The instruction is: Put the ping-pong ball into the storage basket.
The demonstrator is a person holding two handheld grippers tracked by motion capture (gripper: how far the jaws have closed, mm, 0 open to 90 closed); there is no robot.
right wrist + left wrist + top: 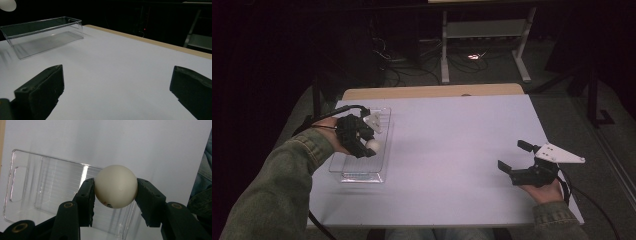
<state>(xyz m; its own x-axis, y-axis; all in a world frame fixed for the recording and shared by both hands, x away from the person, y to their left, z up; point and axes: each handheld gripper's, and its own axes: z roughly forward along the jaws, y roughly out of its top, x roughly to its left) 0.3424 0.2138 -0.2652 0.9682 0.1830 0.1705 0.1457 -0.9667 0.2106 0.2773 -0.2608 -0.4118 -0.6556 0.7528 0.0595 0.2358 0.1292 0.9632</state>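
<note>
The left gripper (366, 146) hangs near the table's left edge, forearm angled in from the near corner, jaws clamped. The right gripper (513, 158), near the right edge, gapes wide, jaws pointing left.

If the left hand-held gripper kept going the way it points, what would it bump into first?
Probably the clear plastic bin. The left hand-held gripper, clamping a white ball, points down over it, so the ball would likely meet the bin's floor first, though depth is hard to judge.

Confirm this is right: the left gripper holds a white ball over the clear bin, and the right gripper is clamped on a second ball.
Not quite. The right gripper holds nothing: the right gripper view shows its jaws wide apart over the bare table. The left gripper does hold the white ball over the clear bin.
</note>
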